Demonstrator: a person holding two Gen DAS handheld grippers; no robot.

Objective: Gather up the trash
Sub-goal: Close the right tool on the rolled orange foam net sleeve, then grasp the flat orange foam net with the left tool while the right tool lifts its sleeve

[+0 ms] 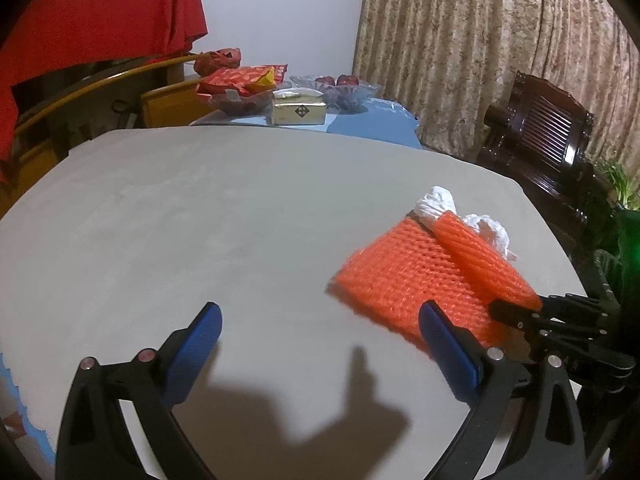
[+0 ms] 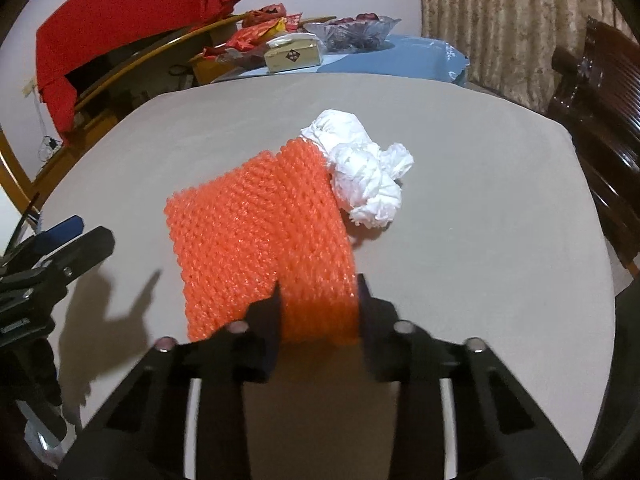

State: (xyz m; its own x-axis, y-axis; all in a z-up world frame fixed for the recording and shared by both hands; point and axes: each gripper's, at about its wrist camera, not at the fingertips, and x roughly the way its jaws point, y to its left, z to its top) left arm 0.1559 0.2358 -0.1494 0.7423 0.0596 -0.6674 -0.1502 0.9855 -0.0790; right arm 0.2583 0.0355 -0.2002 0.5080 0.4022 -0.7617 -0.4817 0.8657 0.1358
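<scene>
Our right gripper is squeezed shut on the near edge of the orange net. The two black fingers pinch a fold of it between them. The net stretches away from this gripper across the gray table. At the far end of the net, to the right of it, sits a crumpled white tissue, touching the net.

Our left gripper is wide open and holds nothing. Its blue pads are far apart above the bare table. The net lies ahead of this gripper and to its right, just past the right pad. We can see the right gripper there too, biting a rolled fold of the net. The tissue peeks out behind the net.

Far past both grippers stand a tissue box, a glass bowl and some red snack bags. A dark wooden chair stands off to the right.
</scene>
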